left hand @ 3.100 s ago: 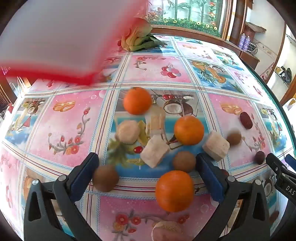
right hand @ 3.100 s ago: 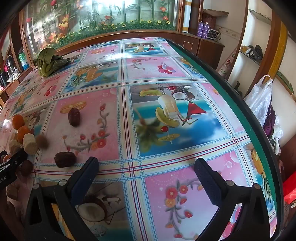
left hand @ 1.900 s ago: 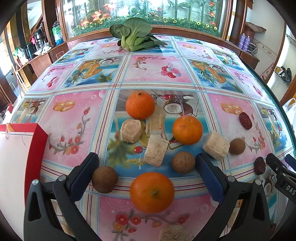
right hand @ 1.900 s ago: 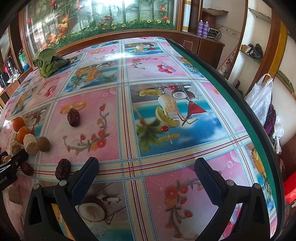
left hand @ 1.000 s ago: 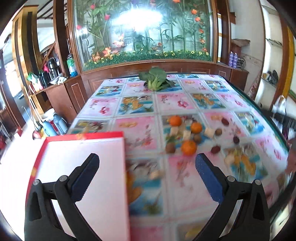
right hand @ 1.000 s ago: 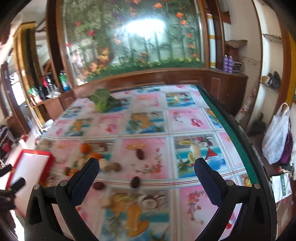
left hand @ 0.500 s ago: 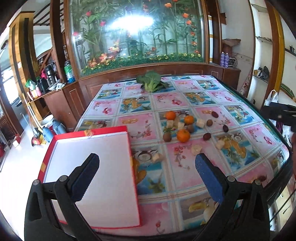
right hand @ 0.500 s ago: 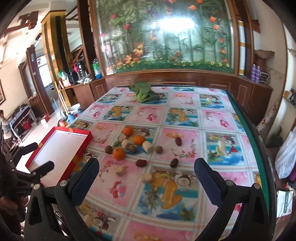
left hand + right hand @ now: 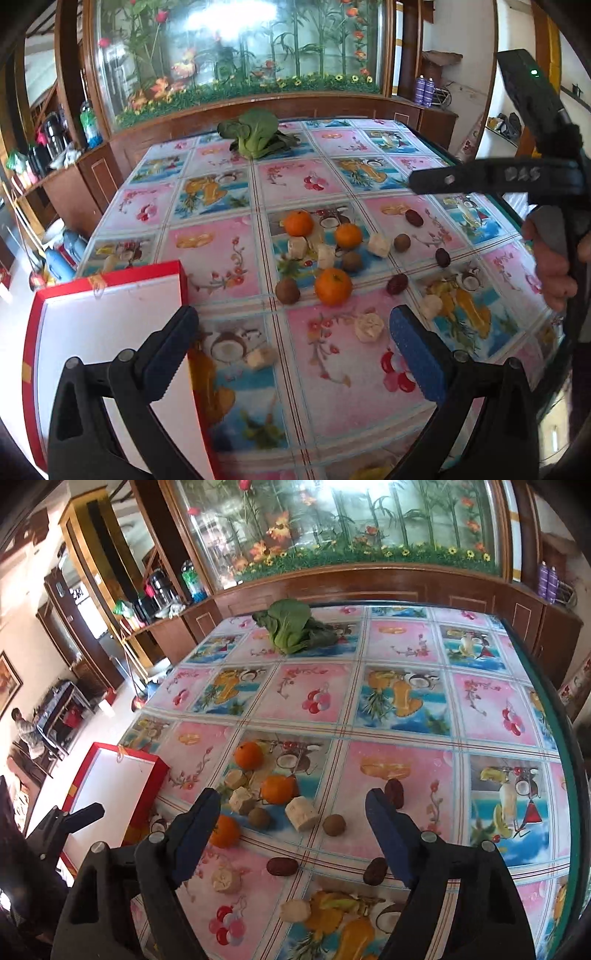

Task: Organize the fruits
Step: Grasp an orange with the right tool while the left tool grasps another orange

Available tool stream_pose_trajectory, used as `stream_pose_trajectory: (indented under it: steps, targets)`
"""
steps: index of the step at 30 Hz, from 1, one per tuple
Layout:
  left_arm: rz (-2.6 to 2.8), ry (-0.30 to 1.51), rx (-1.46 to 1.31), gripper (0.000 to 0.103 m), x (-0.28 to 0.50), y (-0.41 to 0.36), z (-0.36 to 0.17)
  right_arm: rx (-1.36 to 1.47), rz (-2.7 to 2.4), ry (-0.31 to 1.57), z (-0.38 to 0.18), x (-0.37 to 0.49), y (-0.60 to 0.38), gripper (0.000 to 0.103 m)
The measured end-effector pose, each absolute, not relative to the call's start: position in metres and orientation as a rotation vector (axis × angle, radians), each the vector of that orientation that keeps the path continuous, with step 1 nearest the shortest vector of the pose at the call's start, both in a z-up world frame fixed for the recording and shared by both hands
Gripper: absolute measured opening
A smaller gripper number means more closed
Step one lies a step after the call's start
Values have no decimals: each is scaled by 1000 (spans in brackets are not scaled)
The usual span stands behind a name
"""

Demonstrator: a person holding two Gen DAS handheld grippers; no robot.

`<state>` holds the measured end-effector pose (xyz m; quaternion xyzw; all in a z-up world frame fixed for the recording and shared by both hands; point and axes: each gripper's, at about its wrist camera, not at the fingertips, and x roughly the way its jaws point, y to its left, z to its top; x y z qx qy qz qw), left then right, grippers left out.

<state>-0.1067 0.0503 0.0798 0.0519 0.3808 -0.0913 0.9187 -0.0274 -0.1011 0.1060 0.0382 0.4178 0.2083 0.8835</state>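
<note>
Three oranges lie on the patterned tablecloth, the nearest one (image 9: 333,286) beside a brown round fruit (image 9: 287,291); pale sugarcane chunks (image 9: 378,244) and dark red dates (image 9: 397,283) are scattered around them. The same cluster shows in the right wrist view, with an orange (image 9: 277,789), a chunk (image 9: 301,813) and a date (image 9: 282,866). A red box with a white inside (image 9: 107,328) lies at the table's left edge. My left gripper (image 9: 291,350) is open and empty above the table's near side. My right gripper (image 9: 291,823) is open and empty, raised over the fruit.
A green leafy vegetable (image 9: 255,136) lies at the table's far end. A wooden cabinet with a planted glass display (image 9: 240,55) runs behind. The right gripper's body and the hand holding it (image 9: 546,206) show at the right of the left wrist view. The table's green edge (image 9: 554,716) runs along the right.
Both grippers have pulled back and up from the table, then come in closer again. The red box was set down at the table's left edge. Both stay open.
</note>
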Motion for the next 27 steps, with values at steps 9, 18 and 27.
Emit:
stream_pose_trajectory:
  steps: [9, 18, 27]
  targets:
    - [-249, 849, 85, 103, -77, 31, 63, 135, 569, 997, 86, 13, -75, 81]
    - [-384, 914, 92, 83, -40, 22, 52, 174, 605, 1184, 47, 53, -59, 50]
    - [-490, 952, 164, 71, -26, 13, 40, 138, 588, 1241, 33, 58, -58, 49]
